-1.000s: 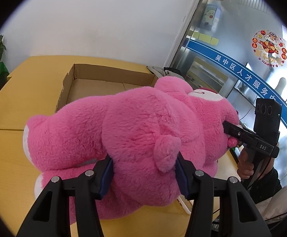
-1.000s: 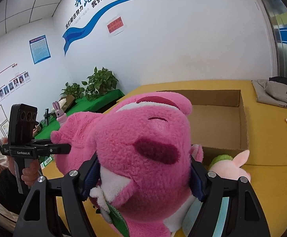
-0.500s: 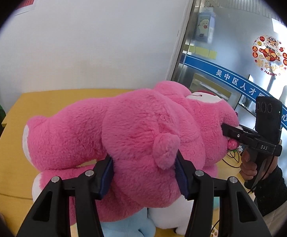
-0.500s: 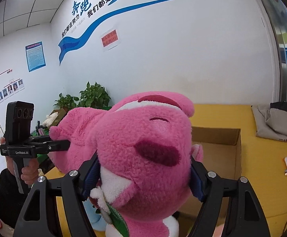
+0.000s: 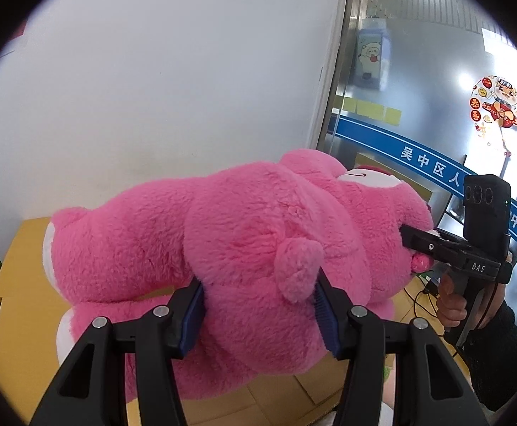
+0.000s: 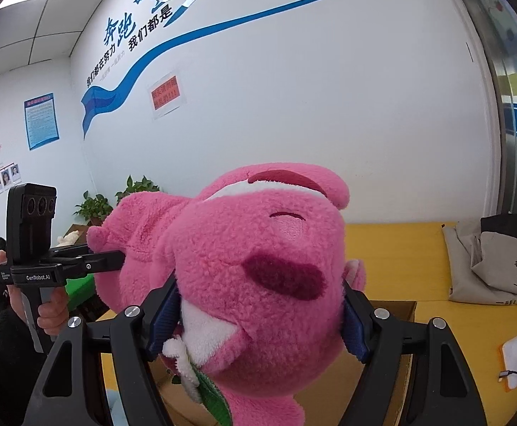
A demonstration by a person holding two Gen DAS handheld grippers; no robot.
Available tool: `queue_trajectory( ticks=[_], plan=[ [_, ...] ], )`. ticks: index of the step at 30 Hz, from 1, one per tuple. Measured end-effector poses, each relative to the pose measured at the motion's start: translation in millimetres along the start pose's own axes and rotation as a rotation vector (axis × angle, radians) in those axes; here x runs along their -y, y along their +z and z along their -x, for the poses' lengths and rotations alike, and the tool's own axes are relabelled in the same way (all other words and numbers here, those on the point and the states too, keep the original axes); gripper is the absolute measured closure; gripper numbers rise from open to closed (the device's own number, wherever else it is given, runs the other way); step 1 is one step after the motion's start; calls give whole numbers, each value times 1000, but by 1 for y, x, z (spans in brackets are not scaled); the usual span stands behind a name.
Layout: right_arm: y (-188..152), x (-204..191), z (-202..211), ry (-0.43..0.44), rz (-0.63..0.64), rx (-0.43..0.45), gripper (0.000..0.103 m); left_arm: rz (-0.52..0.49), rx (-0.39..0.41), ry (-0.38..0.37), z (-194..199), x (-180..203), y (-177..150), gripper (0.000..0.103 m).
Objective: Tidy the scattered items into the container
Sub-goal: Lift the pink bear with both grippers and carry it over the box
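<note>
Yellow counter [image 5: 13,280] below; both grippers' fingers pinching pink plush bear [image 5: 244,248] aloft. Risk: soft fur slips, bear sags, misses cardboard box [image 6: 397,316].

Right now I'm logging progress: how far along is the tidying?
Done: nothing shows as packed; little of the cardboard box is visible. In hand: the pink plush bear is held off the yellow table, left gripper clamping its body, right gripper its head. Left: lower it into the box and release.
</note>
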State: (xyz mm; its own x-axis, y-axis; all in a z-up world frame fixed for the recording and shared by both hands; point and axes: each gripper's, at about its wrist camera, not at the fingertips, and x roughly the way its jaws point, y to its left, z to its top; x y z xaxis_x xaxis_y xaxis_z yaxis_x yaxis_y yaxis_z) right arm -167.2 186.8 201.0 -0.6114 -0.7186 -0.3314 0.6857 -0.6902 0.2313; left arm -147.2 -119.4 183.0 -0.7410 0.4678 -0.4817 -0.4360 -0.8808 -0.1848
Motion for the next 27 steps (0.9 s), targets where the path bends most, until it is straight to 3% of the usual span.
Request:
queue_trajectory(
  ticks=[8, 16, 19, 22, 27],
  plan=[
    [-26, 71, -66, -86, -104, -78, 23, 67, -110, -49, -114, -34, -8, 49],
    [-107, 139, -151, -206, -251, -216, 23, 209, -339, -24, -236, -73, -78, 51],
    [-126, 142, -159, -236, -249, -263, 23, 171, -370, -12, -244, -67, -95, 51],
    [-124, 142, -149, -235, -261, -276, 22, 201, -380, -43, -241, -71, -95, 51],
    [-131, 132, -134, -269, -264, -327, 21, 157, -397, -40, -233, -71, -104, 51]
  ],
)
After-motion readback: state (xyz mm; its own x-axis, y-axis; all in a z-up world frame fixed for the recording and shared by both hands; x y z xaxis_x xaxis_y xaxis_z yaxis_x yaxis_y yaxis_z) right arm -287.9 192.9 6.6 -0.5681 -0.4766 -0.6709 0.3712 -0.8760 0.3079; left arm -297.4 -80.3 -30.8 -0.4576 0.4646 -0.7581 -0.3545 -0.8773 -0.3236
